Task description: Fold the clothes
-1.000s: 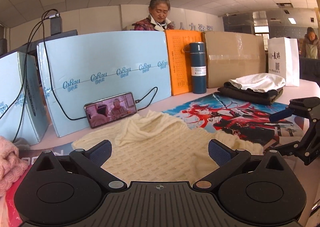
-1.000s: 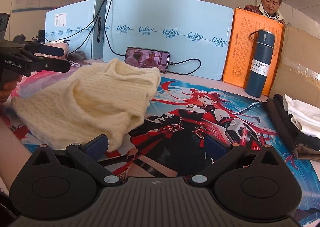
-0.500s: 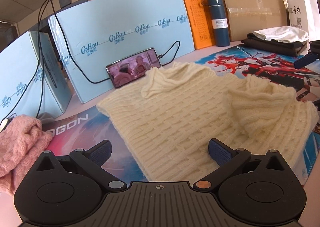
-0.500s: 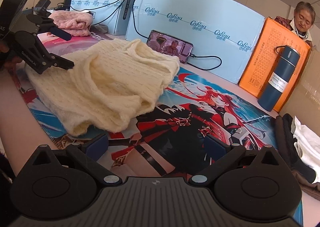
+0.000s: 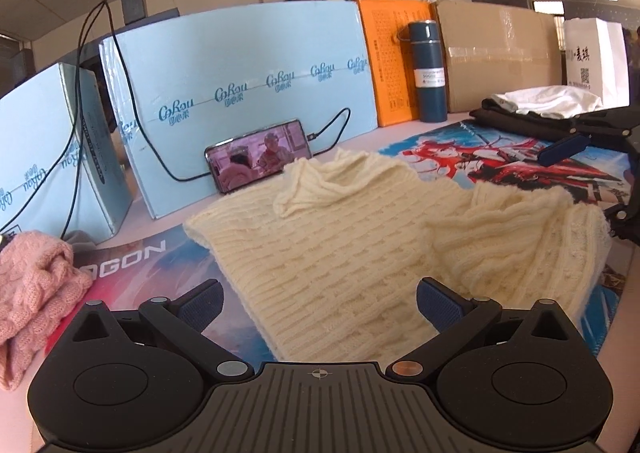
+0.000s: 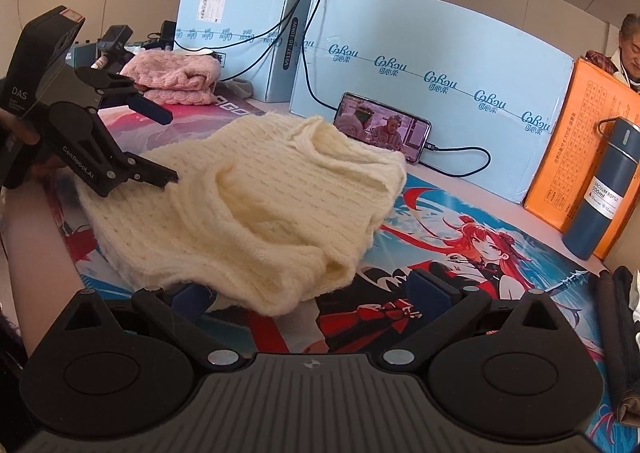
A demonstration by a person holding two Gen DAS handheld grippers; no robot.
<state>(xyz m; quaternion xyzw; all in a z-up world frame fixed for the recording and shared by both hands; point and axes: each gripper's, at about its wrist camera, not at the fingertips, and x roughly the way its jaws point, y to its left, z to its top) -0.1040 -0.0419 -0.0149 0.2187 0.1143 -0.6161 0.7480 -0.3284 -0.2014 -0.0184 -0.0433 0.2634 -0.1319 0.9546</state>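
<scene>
A cream cable-knit sweater [image 5: 340,253] lies on the printed anime mat [image 5: 520,161], its collar toward the phone and one sleeve folded over its right side. It also shows in the right wrist view [image 6: 256,209], bunched in the middle. My left gripper [image 5: 320,303] is open and empty, just above the sweater's near hem. In the right wrist view it [image 6: 170,151] hovers open over the sweater's left edge. My right gripper [image 6: 312,291] is open, with the sweater's lower corner lying near its left finger. In the left wrist view it [image 5: 592,177] shows at the far right edge.
A pink knit garment [image 5: 32,289] lies at the left. Folded dark and white clothes [image 5: 540,109] sit at the back right. A phone [image 5: 260,159] with a cable leans on light-blue boxes [image 5: 240,93]. A blue vacuum bottle [image 5: 430,69], an orange box, a cardboard box and a white bag line the back.
Both grippers have lifted and pulled back toward the near edge, then settled closer. The sweater now lies flatter, with the sleeve folded across it. Both grippers stay open.
</scene>
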